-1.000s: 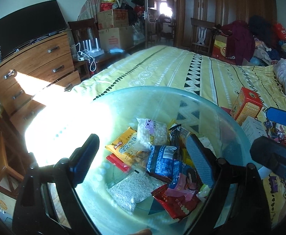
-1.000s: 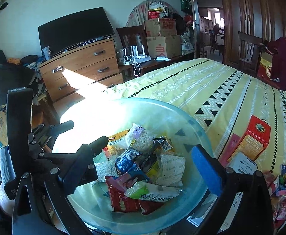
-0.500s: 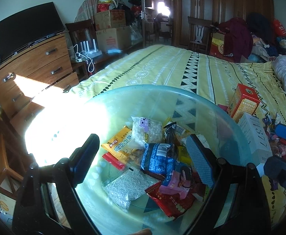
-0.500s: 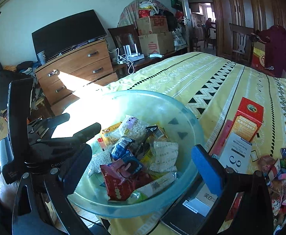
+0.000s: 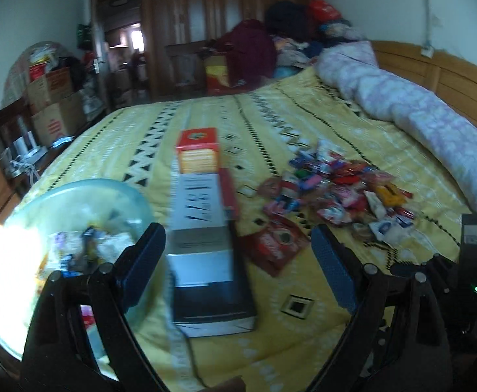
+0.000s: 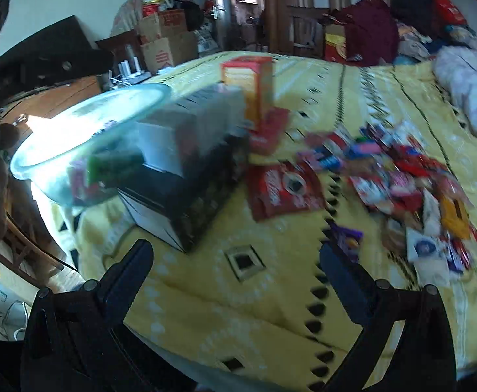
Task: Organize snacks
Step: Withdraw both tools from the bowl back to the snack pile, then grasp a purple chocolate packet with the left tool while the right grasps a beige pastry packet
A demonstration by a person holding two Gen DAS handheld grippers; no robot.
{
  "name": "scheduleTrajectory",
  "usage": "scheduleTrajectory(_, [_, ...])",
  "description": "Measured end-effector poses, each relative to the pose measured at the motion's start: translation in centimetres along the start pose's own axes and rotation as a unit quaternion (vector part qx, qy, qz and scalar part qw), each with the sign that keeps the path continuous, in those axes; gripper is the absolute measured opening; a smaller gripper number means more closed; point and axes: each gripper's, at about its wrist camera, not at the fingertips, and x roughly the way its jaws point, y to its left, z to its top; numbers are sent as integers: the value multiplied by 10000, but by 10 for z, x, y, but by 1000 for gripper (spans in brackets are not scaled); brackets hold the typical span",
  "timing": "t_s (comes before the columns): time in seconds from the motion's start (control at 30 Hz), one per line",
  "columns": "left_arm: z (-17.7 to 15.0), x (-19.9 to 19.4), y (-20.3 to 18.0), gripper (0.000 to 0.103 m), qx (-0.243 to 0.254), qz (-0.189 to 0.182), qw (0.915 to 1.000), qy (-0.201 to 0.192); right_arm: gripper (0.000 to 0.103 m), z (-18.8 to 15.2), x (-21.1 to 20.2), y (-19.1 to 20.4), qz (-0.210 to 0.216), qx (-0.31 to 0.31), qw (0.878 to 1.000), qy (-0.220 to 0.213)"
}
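Note:
A glass bowl [image 5: 85, 189] with several snack packets in it sits at the bed's left edge. Right of it lie a grey-white box [image 5: 202, 225] on a black box [image 5: 212, 300], with an orange-red carton [image 5: 197, 155] behind. A red packet [image 5: 274, 241] and a pile of small snack packets [image 5: 336, 189] lie on the yellow bedspread. My left gripper [image 5: 238, 248] is open and empty above the boxes. My right gripper [image 6: 236, 258] is open and empty over bare bedspread, with the red packet [image 6: 284, 189], the pile [image 6: 401, 176] and the bowl [image 6: 91, 107] ahead of it.
A rolled lilac quilt [image 5: 418, 111] lies along the wooden headboard [image 5: 450, 75] at right. Clothes [image 5: 254, 49] are heaped behind the bed. Cardboard boxes [image 5: 55, 111] and a dresser [image 6: 62, 98] stand off the bed's left side.
Both views have swung right, away from the bowl and toward the boxes and the snack pile. The right gripper has also sunk closer to the bedspread. Both grippers stay open and empty.

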Motion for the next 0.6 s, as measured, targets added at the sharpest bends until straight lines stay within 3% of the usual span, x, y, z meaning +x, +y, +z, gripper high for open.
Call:
scheduleTrajectory(0.07, [-8, 18, -32, 93, 227, -374, 9988, 209, 103, -18, -7, -35, -240, 301, 9993, 38])
scheduleTrajectory(0.17, [-25, 51, -57, 93, 175, -701, 9943, 781, 103, -36, -13, -85, -538, 748, 9957, 111])
scheduleTrajectory(0.37, [-64, 111, -85, 92, 208, -793, 9803, 1795, 103, -57, -12, -153, -696, 1316, 9886, 221])
scheduleTrajectory(0.6, [-77, 143, -94, 92, -160, -803, 9738, 2123, 103, -59, 3, -192, -586, 1504, 9868, 111])
